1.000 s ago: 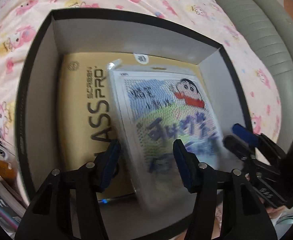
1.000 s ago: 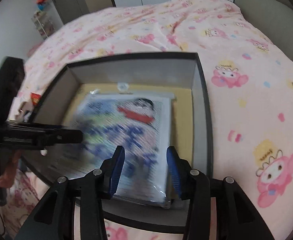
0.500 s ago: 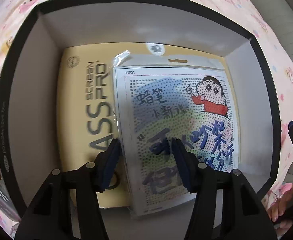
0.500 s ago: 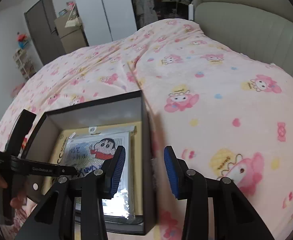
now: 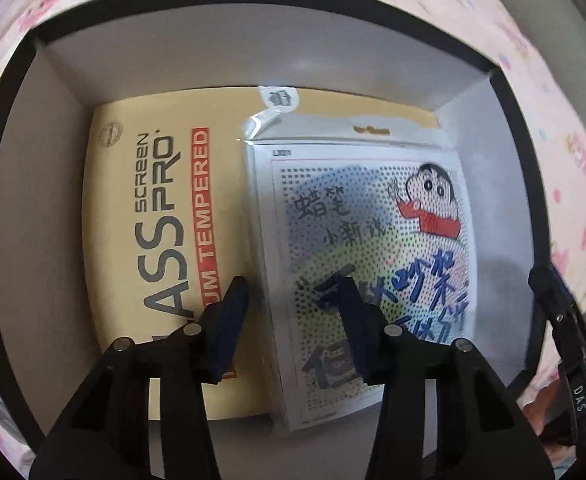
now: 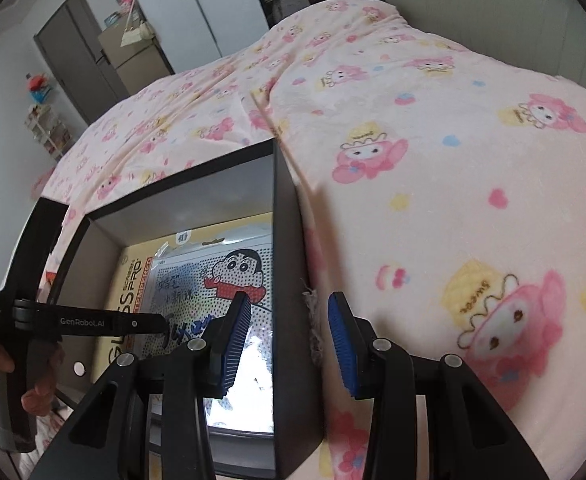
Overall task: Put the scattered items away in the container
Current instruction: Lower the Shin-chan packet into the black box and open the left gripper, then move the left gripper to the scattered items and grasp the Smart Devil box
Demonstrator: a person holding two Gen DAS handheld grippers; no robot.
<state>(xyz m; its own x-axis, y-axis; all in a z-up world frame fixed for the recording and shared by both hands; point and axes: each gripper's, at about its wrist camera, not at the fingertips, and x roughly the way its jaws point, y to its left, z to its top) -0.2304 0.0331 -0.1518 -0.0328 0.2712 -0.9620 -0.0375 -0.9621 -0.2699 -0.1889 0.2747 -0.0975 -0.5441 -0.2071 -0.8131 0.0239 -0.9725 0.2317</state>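
Note:
A black box with grey inner walls (image 5: 73, 208) sits on the bed. Inside lies a yellow screen protector pack (image 5: 149, 216), and on it a clear bag with a cartoon dotted picture (image 5: 365, 240). My left gripper (image 5: 293, 312) is open and empty, hovering low over the box. My right gripper (image 6: 289, 332) is open and empty, its fingers on either side of the box's right wall (image 6: 289, 280). The box, the pack (image 6: 127, 276) and the bag (image 6: 213, 280) also show in the right wrist view, with the left gripper body (image 6: 73, 322) over the box.
A pink cartoon blanket (image 6: 453, 160) covers the bed around the box. A grey padded headboard (image 6: 473, 8) stands at the far right. Wardrobe doors and shelves (image 6: 141, 48) stand beyond the bed. The right gripper's tip (image 5: 561, 320) shows at the box's right edge.
The cartoon bag has been let go and lies flat in the box. My left gripper moved lower and closer over the box. My right gripper swung right, out of the box, to its right wall.

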